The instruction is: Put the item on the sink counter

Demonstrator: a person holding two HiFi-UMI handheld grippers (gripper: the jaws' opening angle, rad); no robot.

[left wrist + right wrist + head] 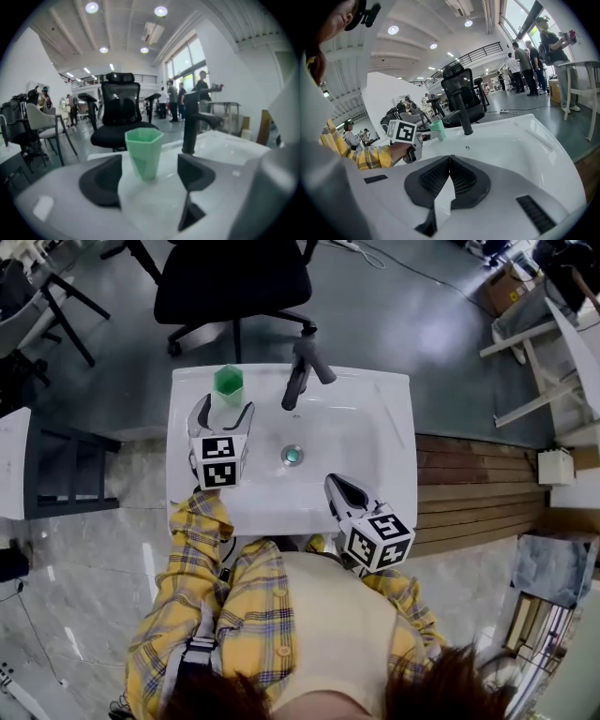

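At the back left corner of the sink counter (375,390), a green cup (228,382) stands upright on the white surface, just left of the black faucet (302,371). On the person's side of it, the left gripper (226,406) has its jaws spread wide; the cup stands between and just ahead of the tips, touching neither, so nothing is held. Placing looks done. The step in hand is the release, and the next move calls for drawing that gripper straight back without clipping the cup. Further right, the right gripper (332,482) hovers over the basin's front edge, jaws closed together and empty.
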